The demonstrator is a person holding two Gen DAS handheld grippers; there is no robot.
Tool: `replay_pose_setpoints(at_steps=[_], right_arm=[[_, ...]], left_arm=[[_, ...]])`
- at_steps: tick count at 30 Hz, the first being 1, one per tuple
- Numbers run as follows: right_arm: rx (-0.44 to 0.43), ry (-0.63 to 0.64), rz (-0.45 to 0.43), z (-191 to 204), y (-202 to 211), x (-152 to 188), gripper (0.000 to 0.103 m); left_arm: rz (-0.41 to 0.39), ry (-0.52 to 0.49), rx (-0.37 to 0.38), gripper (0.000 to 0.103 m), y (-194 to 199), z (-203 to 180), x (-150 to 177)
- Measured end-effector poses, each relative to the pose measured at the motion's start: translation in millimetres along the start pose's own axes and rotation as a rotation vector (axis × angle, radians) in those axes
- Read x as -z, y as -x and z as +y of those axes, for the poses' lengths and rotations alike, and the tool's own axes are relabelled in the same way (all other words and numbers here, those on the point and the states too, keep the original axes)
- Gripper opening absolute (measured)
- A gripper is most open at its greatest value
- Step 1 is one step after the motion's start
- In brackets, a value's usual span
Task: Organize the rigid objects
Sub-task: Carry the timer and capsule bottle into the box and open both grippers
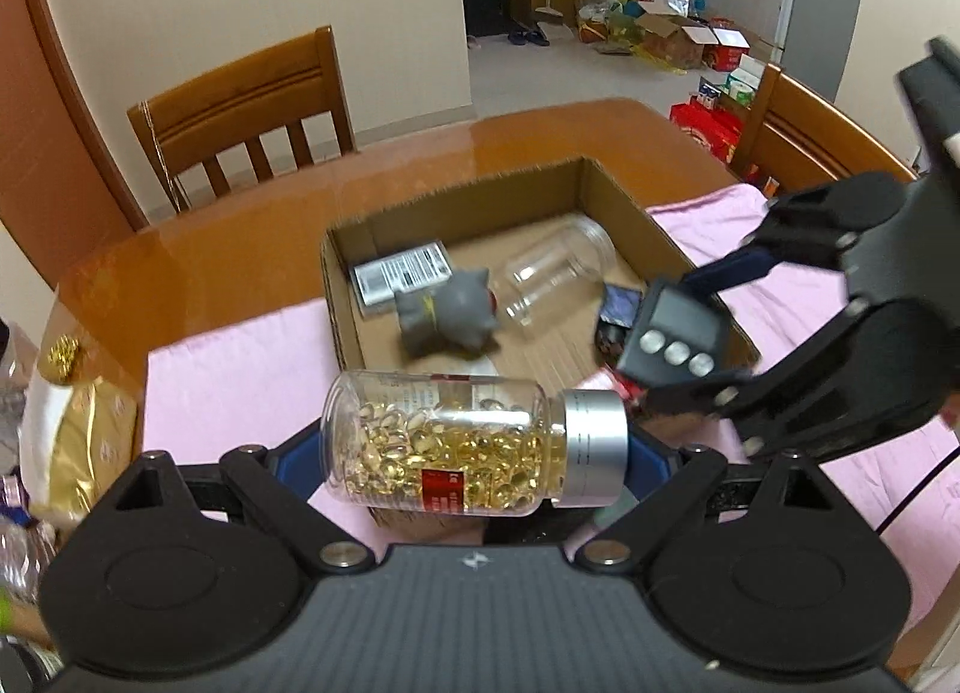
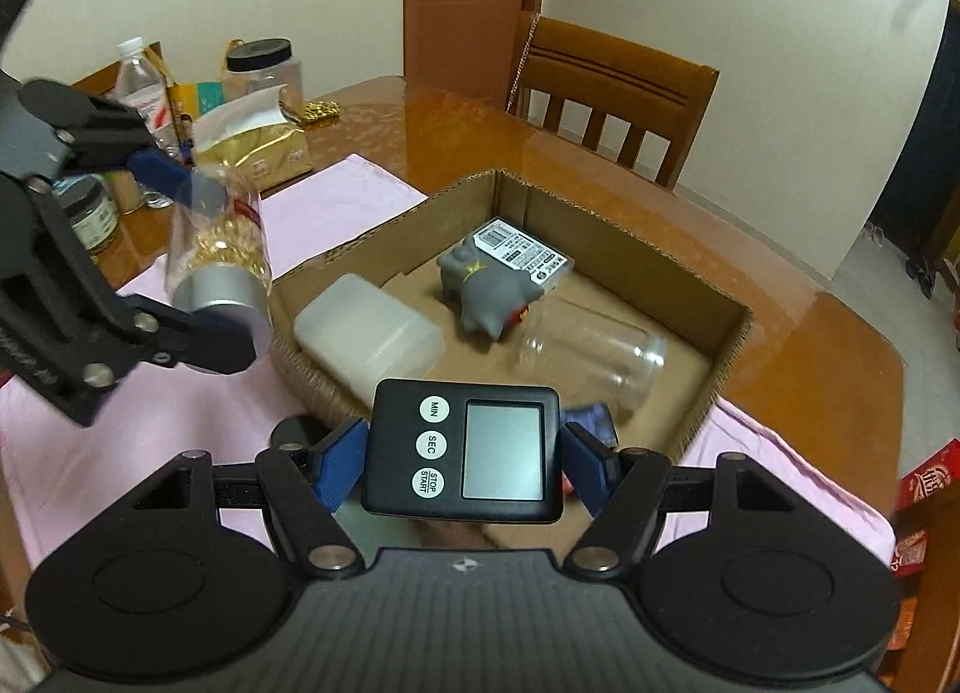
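My left gripper point(image 1: 468, 453) is shut on a clear capsule bottle point(image 1: 444, 441) with a silver cap, held sideways just above the near edge of the open cardboard box point(image 1: 630, 201). It also shows in the right wrist view point(image 2: 219, 255). My right gripper point(image 2: 465, 462) is shut on a black digital timer point(image 2: 465, 447), held over the box's near right corner; the timer also shows in the left wrist view point(image 1: 678, 333). In the box lie a grey toy pig point(image 2: 486, 285), an empty clear jar point(image 2: 591, 348), a small labelled box point(image 2: 522, 252) and a white plastic case point(image 2: 366, 333).
The box sits on a pink cloth point(image 2: 336, 195) on a wooden table point(image 2: 810, 345). Bottles, jars and a gold bag point(image 2: 252, 147) crowd the table's left end. Wooden chairs point(image 1: 240, 111) stand around the table. A small black disc point(image 2: 294, 430) lies on the cloth.
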State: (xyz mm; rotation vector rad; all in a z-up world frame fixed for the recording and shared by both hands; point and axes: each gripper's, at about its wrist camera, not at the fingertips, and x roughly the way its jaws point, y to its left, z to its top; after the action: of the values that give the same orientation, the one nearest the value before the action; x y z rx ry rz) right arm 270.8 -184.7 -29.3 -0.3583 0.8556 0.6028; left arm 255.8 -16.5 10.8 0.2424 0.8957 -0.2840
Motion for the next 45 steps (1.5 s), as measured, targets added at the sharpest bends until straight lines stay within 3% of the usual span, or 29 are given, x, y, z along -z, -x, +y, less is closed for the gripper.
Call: replay_pose_setpoints(at_steps=[9,11,14,20,30,34,40,45], right_arm=[[0.003,-0.043,0.041,-8,-54,-11,0.075],[0.008,-0.066,0.034,-11,-57,-11,0.089],[0.009,-0.114,0.005,-18,-50,-8,0.097],[0.065,-0.173,-0.01,-26,-20,7,0.102],[0.123,-0.275,-0.044,-28,26,32,0.103],[0.145,-0.291,-0.049,-26,34,37,0.103],[0.162,-0.307,-0.041,-27,35,40,0.103],[0.174,-0.325,-0.038,-29,35,42,0.103]], left_arm=[[0.019,-0.044,-0.009,0.094,-21,9,-23],[0.019,-0.054,-0.007,0.094,-26,10,-27],[0.013,-0.084,-0.002,0.094,-32,7,-34],[0.005,-0.133,0.029,0.094,-55,-3,-60],[0.011,-0.135,0.066,0.094,-124,-19,-111],[0.006,-0.105,0.045,0.094,-142,-25,-121],[-0.041,-0.108,-0.01,0.096,-146,-32,-126],[-0.058,-0.098,0.002,0.099,-128,-30,-123]])
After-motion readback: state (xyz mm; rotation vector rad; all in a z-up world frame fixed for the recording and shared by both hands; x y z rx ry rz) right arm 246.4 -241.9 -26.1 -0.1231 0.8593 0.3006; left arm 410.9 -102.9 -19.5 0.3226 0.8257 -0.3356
